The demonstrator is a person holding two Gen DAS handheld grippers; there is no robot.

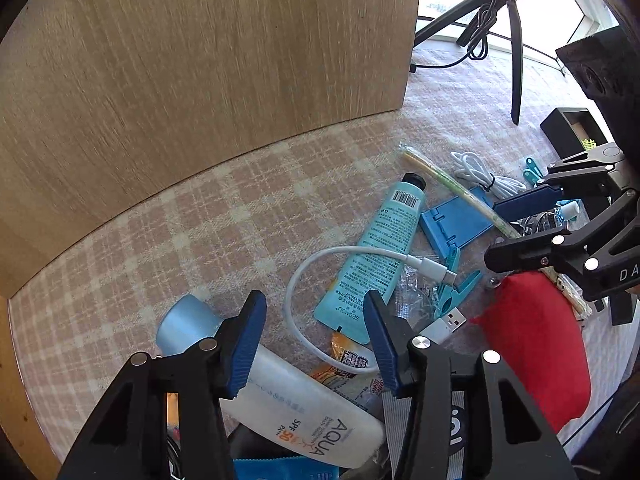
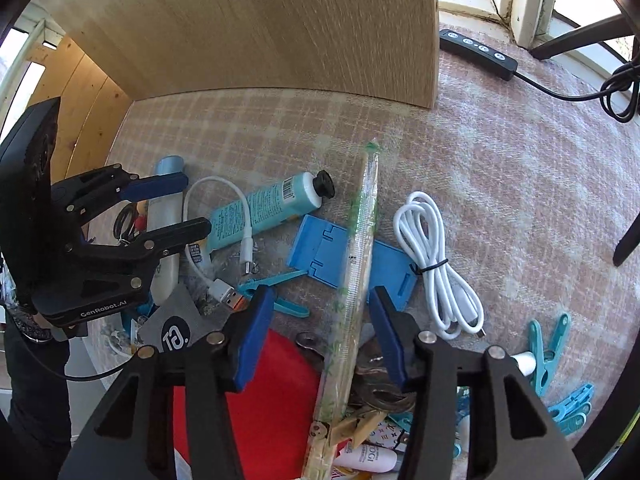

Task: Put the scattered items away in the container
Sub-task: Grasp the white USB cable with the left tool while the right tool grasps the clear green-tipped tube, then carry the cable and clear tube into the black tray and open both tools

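My left gripper stands open, pointing down over a white sunscreen bottle with a pale blue cap. A short white USB cable and an orange packet lie between its pads, which press on nothing. My right gripper is open too. A long wrapped stick runs up between its fingers, above a red pouch and some keys. In the left wrist view the right gripper straddles that stick. A black open box sits at the far right.
Everything lies on a plaid cloth. A wooden panel stands behind. Near it lie a teal tube, a blue phone stand, a coiled white cable, teal pegs, a black remote and tripod legs.
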